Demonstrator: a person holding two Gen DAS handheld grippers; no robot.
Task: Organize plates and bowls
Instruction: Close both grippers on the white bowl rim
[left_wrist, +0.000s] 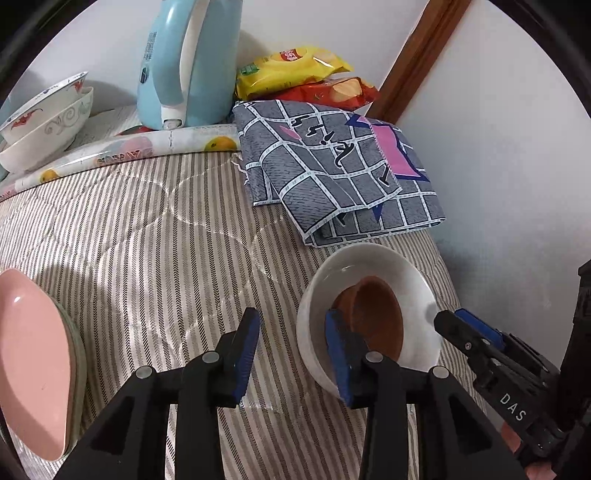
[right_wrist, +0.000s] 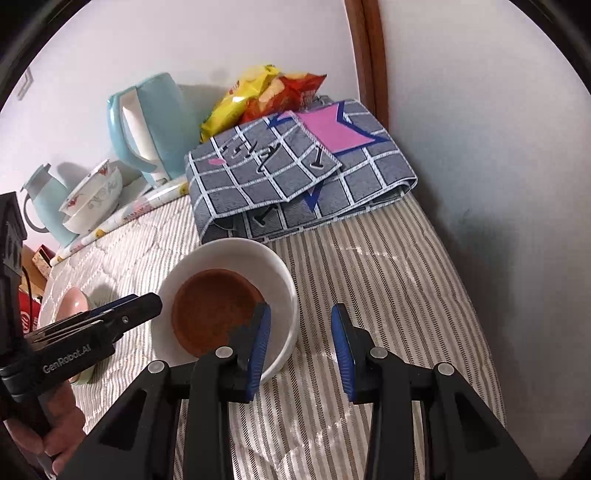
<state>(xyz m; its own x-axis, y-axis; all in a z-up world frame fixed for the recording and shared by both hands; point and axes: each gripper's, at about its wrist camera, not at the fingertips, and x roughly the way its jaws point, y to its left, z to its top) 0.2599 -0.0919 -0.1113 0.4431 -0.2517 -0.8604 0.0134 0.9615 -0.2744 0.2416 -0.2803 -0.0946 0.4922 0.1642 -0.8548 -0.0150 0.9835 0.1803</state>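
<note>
Left hand-held gripper, marked "GenRobot.AI", and right hand-held gripper, marked "DAS", both gape empty beside the white bowl holding a brown dish; folded cloth behind.

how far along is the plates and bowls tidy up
Done: a brown bowl sits nested inside the white bowl, two patterned bowls are stacked by the kettle, and a pink plate tops a small stack. In hand: nothing; left claw and right claw are open. Left: perhaps gathering the stacks.
</note>
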